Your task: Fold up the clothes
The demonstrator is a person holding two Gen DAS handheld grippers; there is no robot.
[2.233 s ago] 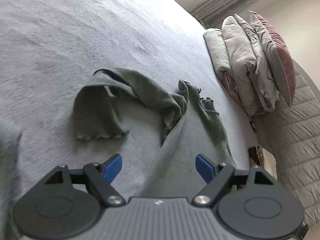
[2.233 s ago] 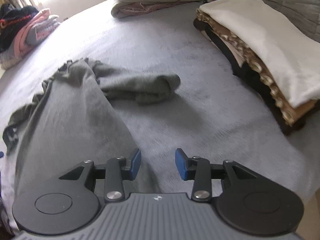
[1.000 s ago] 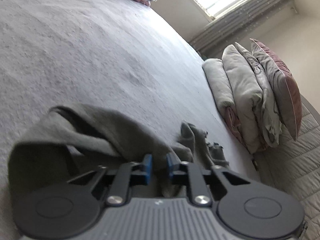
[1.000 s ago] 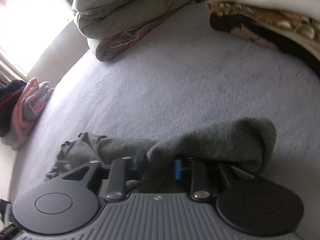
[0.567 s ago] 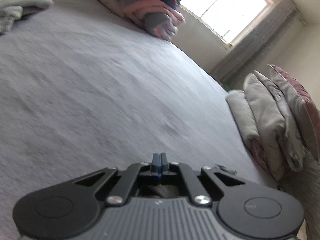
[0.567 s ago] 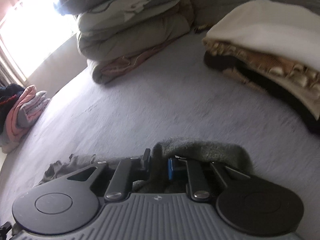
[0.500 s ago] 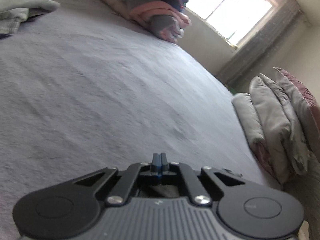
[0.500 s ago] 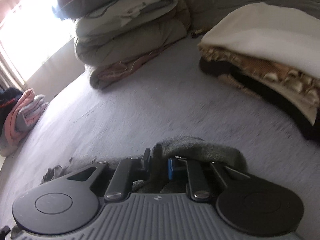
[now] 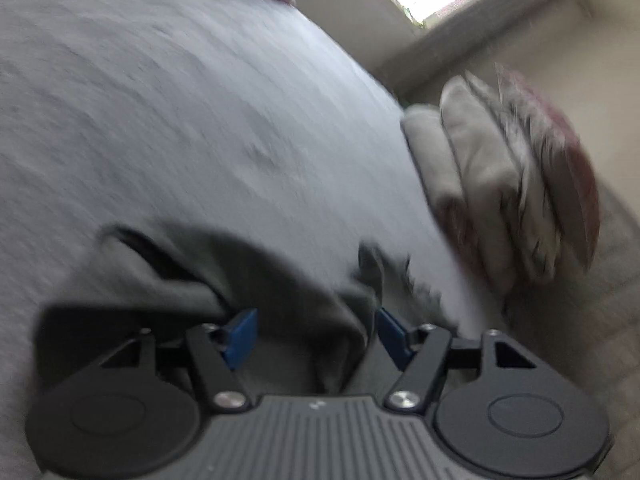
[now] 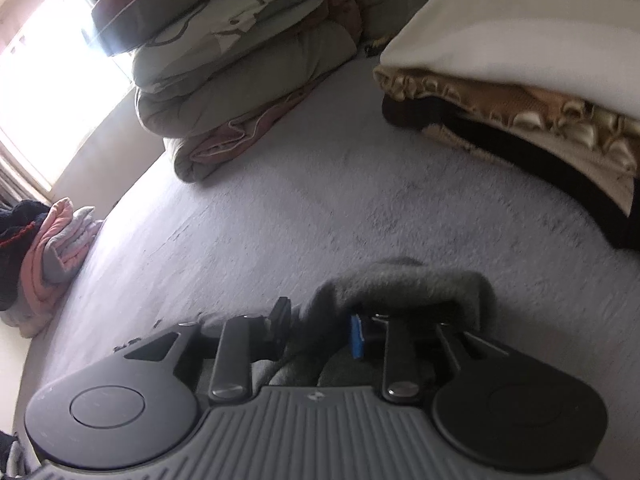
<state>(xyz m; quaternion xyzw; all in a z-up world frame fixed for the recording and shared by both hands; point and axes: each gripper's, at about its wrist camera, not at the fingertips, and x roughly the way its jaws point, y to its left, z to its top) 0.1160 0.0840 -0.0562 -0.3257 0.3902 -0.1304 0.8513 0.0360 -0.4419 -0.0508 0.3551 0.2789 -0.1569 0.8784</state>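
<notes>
Setting: home bedroom. Evidence: bed (image 10: 320, 184) under grey fleecy cover; folded duvets with cushion stacked at its head (image 10: 240, 64); folded blankets pile (image 10: 520, 80); heap of clothes (image 10: 44, 252); bright window (image 10: 44, 92), pleated curtain

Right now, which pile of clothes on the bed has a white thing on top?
The pile at the right: white top, gold frills and black under it. The pink pile by the window and the grey bedding have no white top.
</notes>
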